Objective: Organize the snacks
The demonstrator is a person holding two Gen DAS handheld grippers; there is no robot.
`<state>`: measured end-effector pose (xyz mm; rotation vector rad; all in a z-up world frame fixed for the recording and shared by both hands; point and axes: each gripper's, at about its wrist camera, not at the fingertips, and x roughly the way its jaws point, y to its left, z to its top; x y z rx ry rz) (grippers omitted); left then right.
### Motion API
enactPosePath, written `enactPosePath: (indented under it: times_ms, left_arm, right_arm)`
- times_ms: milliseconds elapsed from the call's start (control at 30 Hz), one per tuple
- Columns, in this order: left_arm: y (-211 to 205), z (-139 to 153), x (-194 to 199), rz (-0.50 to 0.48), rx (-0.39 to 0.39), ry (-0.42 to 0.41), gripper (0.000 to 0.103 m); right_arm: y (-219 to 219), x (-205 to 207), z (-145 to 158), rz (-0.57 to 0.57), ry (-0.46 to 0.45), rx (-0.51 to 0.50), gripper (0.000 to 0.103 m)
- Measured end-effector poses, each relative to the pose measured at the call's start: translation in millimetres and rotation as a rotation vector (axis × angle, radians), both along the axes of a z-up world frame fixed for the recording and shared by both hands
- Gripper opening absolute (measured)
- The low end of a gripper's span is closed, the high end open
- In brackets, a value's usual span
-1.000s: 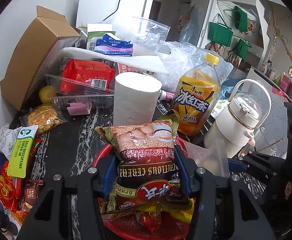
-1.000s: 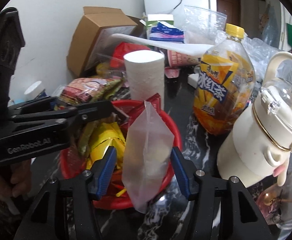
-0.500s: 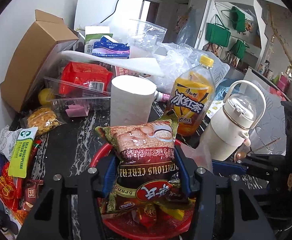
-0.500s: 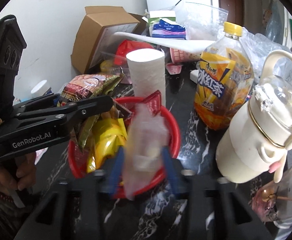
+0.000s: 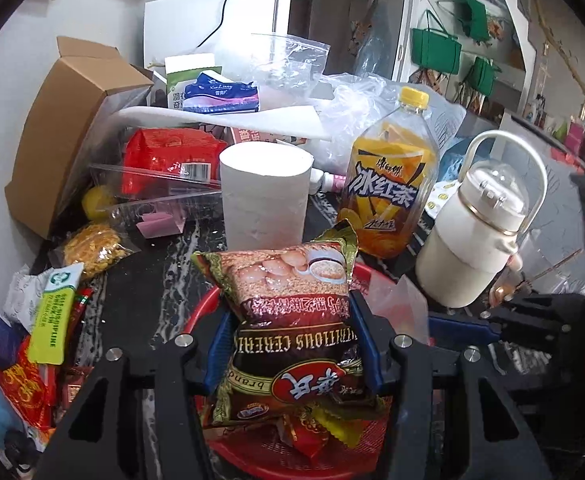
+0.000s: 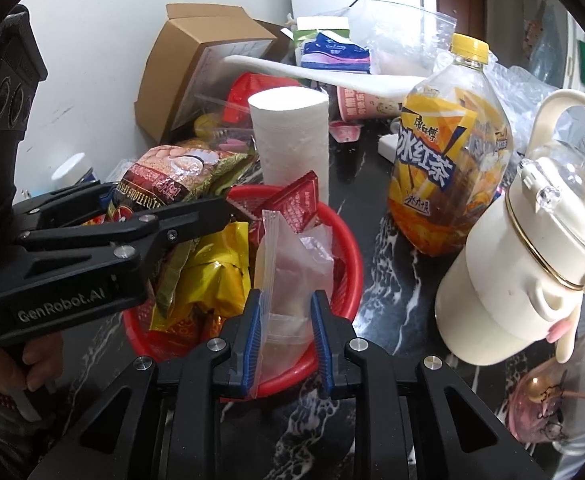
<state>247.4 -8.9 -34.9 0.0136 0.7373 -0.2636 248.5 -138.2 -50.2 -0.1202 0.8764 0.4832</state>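
Left gripper [image 5: 292, 340]: blue pads partly open, clamped on the sides of a cereal bag [image 5: 292, 312], which hangs above the red basket [image 6: 344, 264] of wrapped snacks. Right gripper [image 6: 284, 312]: pads drawn close together, pinching a clear zip bag [image 6: 288, 276] whose lower end stands inside the basket's near rim. Behind the basket, on the dark marbled table [image 6: 380, 248]: a paper roll [image 6: 288, 140], upright; an iced-tea bottle [image 6: 448, 168]; a cream kettle [image 6: 532, 272].
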Motion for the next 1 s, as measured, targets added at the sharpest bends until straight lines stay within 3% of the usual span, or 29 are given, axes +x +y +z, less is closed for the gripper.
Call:
enactPosePath:
  times_ms: [167, 267, 600, 933, 1000]
  left_arm:
    - [-4, -4, 2, 0.001, 0.052, 0.008, 0.055]
    - [-2, -3, 3, 0.0, 0.037, 0.002, 0.055]
    - [-15, 10, -4, -0.059, 0.042, -0.028, 0.055]
    - [-23, 2, 5, -0.081, 0.08, 0.06, 0.055]
    - [-24, 2, 6, -0.073, 0.084, 0.07, 0.066]
  right_arm:
    - [3, -4, 4, -0.005, -0.033, -0.037, 0.028]
    - [2, -5, 6, -0.009, -0.035, -0.041, 0.038]
    - [-11, -19, 15, -0.032, -0.051, -0.014, 0.038]
    - [-23, -29, 20, -0.07, -0.051, 0.004, 0.041]
    - [-23, -31, 20, -0.072, -0.047, 0.002, 0.041]
